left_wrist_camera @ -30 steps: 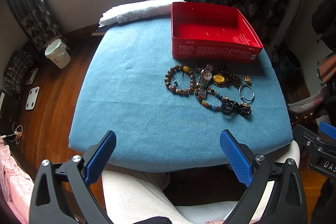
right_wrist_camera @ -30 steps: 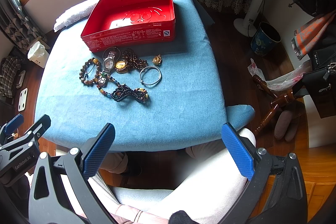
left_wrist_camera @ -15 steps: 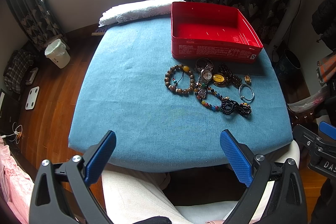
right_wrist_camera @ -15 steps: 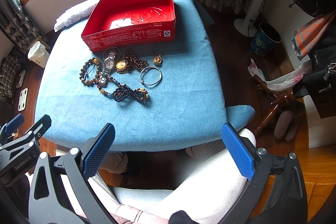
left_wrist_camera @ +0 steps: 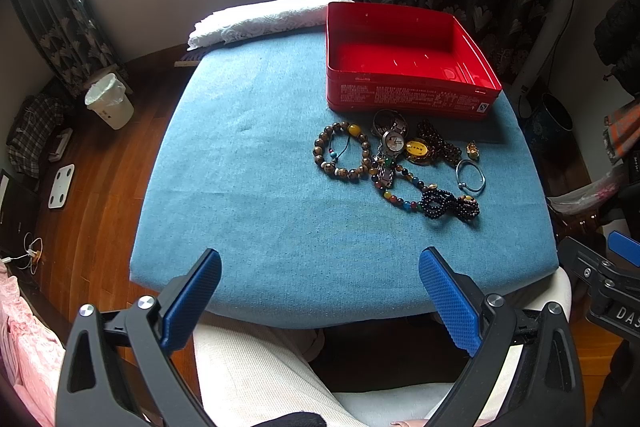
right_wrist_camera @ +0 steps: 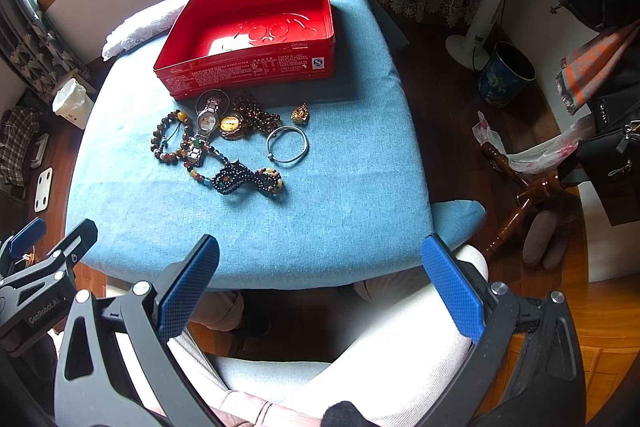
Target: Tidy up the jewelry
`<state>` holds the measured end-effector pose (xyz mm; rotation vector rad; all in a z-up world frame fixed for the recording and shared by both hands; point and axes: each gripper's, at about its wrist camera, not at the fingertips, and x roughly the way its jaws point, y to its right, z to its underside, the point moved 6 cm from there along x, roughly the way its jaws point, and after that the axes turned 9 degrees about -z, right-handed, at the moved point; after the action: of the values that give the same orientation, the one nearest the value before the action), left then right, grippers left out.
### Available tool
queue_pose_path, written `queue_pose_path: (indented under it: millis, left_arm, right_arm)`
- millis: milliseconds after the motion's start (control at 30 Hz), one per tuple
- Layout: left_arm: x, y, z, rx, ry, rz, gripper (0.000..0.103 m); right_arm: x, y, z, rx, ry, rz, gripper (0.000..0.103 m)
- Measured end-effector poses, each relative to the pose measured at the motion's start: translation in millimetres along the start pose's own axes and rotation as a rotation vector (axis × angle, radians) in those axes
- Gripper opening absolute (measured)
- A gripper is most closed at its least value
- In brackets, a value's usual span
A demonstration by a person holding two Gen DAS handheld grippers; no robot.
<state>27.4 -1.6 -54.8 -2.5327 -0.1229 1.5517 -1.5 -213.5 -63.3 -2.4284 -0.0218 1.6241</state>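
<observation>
both sets of jaws stand wide open, holding nothing. left gripper and right gripper hover off the near edge of the bench, above the person's lap, well apart from the jewelry. looks like the very start: nothing is in the red tin yet, no piece grasped.

landmark = red tin, at the far right of the bench. all jewelry lies in a cluster just in front of it: wooden bead bracelet at front-left of the tin, watch next to it, amber pendant, silver bangle and small gold charm toward the tin's right end, black bead strand farthest from the tin.

next move probably: reach forward, drop onto one piece, close, carry it into the tin. pieces overlap and tangle, so one may drag its neighbours. bangle lies apart, easiest pick. white cloth left of the tin, not in the way.
</observation>
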Motion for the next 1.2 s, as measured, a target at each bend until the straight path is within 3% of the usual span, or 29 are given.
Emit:
queue_pose_path:
  millis: [333,567,800,1000,1133,1200]
  left_arm:
    - [5,2,5,-0.001,-0.003,-0.001,0.097]
    - [38,-6,-9,-0.017,-0.016,-0.001,0.097]
    - [81,-13,-32,-0.028,-0.051,-0.001,0.096]
    - [117,-9,-56,-0.012,-0.063,-0.011,0.087]
    - [141,-7,-68,-0.005,-0.085,-0.020,0.083]
    - [151,-6,-72,-0.002,-0.097,-0.025,0.080]
  right_arm:
    - [4,0,-2,-0.009,0.005,0.002,0.098]
    - [30,2,-13,-0.042,-0.012,-0.020,0.098]
    - [63,10,-35,0.000,-0.067,-0.127,0.098]
    - [85,17,-64,-0.010,-0.055,-0.141,0.097]
    - [103,23,-85,-0.012,-0.058,-0.143,0.084]
    - [117,25,-93,0.002,-0.087,-0.166,0.070]
